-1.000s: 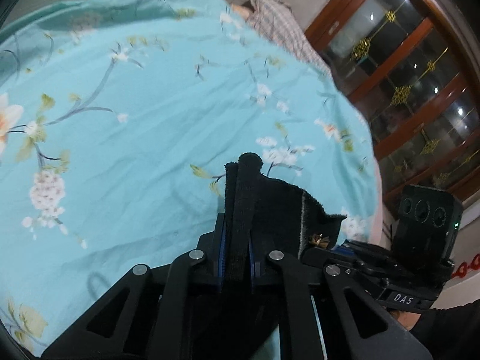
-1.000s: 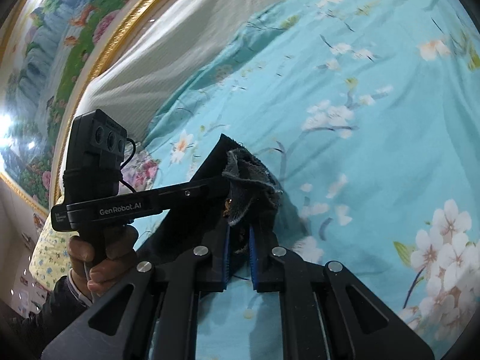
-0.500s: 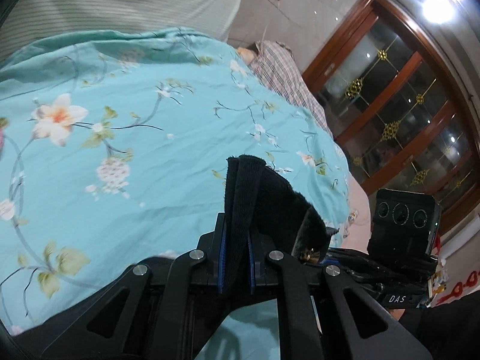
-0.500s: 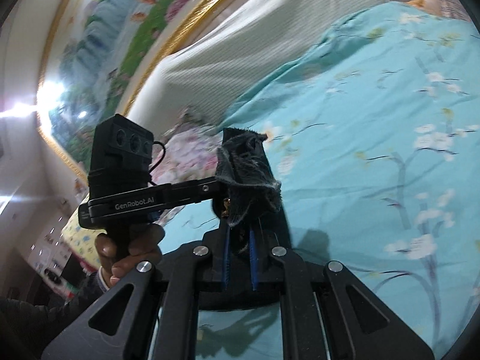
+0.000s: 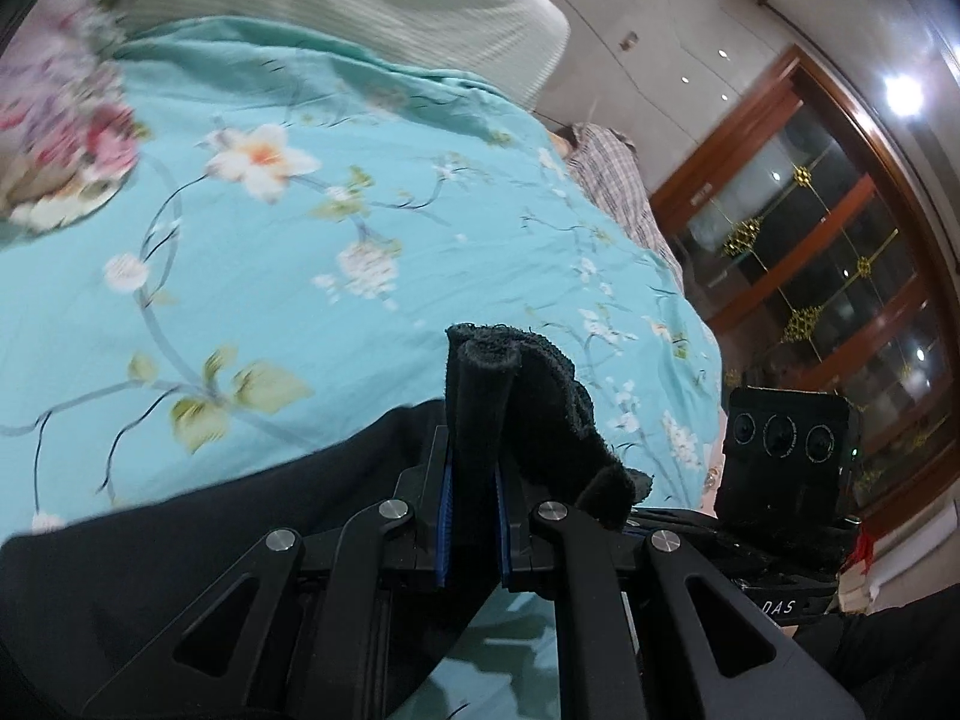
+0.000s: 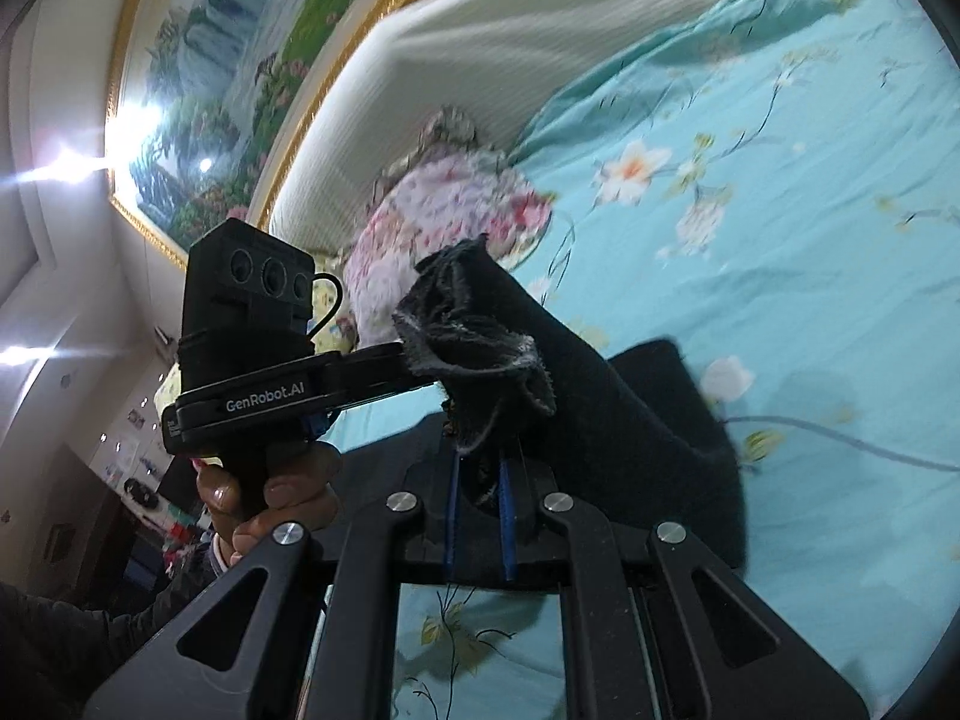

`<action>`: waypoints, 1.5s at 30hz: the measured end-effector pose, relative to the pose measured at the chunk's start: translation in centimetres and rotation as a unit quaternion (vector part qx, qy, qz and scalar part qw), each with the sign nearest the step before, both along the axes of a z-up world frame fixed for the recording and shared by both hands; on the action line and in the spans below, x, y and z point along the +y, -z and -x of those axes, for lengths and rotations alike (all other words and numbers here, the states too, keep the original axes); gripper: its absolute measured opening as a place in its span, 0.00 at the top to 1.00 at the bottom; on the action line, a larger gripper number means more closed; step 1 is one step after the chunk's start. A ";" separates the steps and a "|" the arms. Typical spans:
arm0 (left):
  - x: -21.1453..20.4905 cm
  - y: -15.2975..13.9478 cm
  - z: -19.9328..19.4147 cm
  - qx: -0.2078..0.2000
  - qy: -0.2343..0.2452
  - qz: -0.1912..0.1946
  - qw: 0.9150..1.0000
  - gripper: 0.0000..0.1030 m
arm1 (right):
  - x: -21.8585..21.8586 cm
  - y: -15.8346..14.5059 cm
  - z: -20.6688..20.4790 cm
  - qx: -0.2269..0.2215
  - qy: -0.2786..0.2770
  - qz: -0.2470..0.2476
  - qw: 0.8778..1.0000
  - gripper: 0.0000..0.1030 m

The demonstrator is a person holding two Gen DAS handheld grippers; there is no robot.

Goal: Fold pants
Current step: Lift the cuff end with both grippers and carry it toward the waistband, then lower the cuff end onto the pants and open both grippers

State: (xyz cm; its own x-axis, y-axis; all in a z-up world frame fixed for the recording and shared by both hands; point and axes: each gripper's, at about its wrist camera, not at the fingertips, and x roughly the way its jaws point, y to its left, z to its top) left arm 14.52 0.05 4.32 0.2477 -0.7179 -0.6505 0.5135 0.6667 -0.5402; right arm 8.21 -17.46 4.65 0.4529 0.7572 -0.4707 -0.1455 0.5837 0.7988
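- Black pants (image 5: 180,540) are pinched at one end in both tongs and lifted, the rest trailing below them over the bed so that end can be carried across for a fold.
- Left tongs (image 5: 474,480) are clamped tight on a bunched edge.
- Right tongs (image 6: 480,480) are clamped on a frayed edge (image 6: 474,354), just beside the left one.
- Blue floral sheet (image 5: 360,210) lies ahead of both tongs, bare for laying the fold.
- Pink floral pillow (image 6: 450,216) sits far ahead by the headboard (image 6: 510,30).

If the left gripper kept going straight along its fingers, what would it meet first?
Probably the teal floral bedspread. The left gripper, shut on a bunched edge of the black pants, points down toward open bedspread short of the pillow; nothing else shows in that line, though depth is unclear.
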 end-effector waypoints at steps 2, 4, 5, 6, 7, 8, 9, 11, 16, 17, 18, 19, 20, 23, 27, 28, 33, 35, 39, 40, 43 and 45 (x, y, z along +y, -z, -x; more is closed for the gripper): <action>0.9 0.8 0.2 0.007 -0.010 0.000 1.000 0.90 | 1.1 0.7 -0.2 0.009 -0.014 0.001 1.000 0.88; 1.9 1.8 0.2 0.018 -0.020 0.001 1.000 0.90 | 1.9 1.4 -0.4 0.018 -0.027 0.005 0.999 0.88; 2.4 2.3 0.2 0.023 -0.026 0.002 0.999 0.90 | 2.3 1.6 -0.4 0.021 -0.032 0.007 0.999 0.88; 2.9 2.8 0.2 0.028 -0.030 0.003 0.999 0.90 | 2.6 1.9 -0.4 0.024 -0.036 0.009 0.999 0.88; 3.3 3.3 0.3 0.032 -0.035 0.003 0.999 0.90 | 3.2 2.3 -0.5 0.029 -0.042 0.013 0.999 0.88; 3.8 3.8 0.4 0.036 -0.039 0.002 0.999 0.90 | 3.5 2.6 -0.5 0.032 -0.046 0.015 0.998 0.88; 4.2 4.2 0.4 0.041 -0.044 0.003 0.998 0.90 | 4.0 2.9 -0.5 0.036 -0.051 0.018 0.998 0.88; 4.8 4.8 0.6 0.046 -0.050 0.005 0.998 0.90 | 4.5 3.4 -0.6 0.041 -0.059 0.024 0.997 0.88; 6.2 5.8 1.2 0.055 -0.069 0.011 0.996 0.90 | 5.7 4.2 -0.7 0.047 -0.074 0.038 0.995 0.86; 6.5 5.9 1.3 0.057 -0.074 0.012 0.996 0.90 | 5.9 4.2 -0.6 0.047 -0.076 0.041 0.995 0.86; 6.9 6.1 1.4 0.060 -0.080 0.014 0.995 0.90 | 6.0 4.3 -0.6 0.047 -0.078 0.045 0.995 0.86; 7.1 6.2 1.3 0.063 -0.084 0.014 0.994 0.90 | 6.2 4.3 -0.6 0.047 -0.081 0.049 0.994 0.86; 7.5 6.3 1.3 0.066 -0.091 0.014 0.994 0.90 | 6.4 4.4 -0.6 0.048 -0.084 0.053 0.994 0.85; 8.6 6.6 1.9 0.071 -0.108 0.015 0.991 0.91 | 7.0 4.6 -0.6 0.052 -0.092 0.063 0.992 0.82; 10.1 6.9 2.9 0.077 -0.131 0.014 0.988 0.92 | 7.8 4.4 -0.3 0.047 -0.108 0.063 0.991 0.60; 10.6 6.8 3.2 0.077 -0.140 0.013 0.987 0.92 | 8.1 4.2 -0.3 0.042 -0.112 0.066 0.991 0.55; 12.2 6.4 4.4 0.074 -0.178 0.013 0.981 0.91 | 9.4 3.6 0.0 0.032 -0.128 0.086 0.987 0.53; 13.2 6.5 5.1 0.074 -0.194 0.014 0.978 0.91 | 9.8 3.4 0.2 0.030 -0.135 0.089 0.986 0.53; 15.1 6.6 6.6 0.075 -0.220 0.013 0.973 0.91 | 10.6 2.9 0.3 0.025 -0.147 0.094 0.984 0.53; 15.8 6.6 7.1 0.076 -0.229 0.016 0.970 0.91 | 10.8 2.7 0.3 0.022 -0.153 0.094 0.984 0.53; 17.5 6.3 8.5 0.072 -0.257 0.014 0.964 0.91 | 11.6 2.1 0.3 0.015 -0.162 0.093 0.982 0.52; 18.3 5.9 9.5 0.062 -0.277 0.002 0.959 0.87 | 12.2 1.8 0.2 0.009 -0.170 0.093 0.981 0.52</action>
State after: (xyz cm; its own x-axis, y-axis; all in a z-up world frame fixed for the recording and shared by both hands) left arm 5.02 18.31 -1.55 0.5134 -0.5016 -0.6963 0.0134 0.8160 -0.5779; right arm 8.01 -5.31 2.87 0.1800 0.7630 -0.6208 -0.3437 0.6401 0.6871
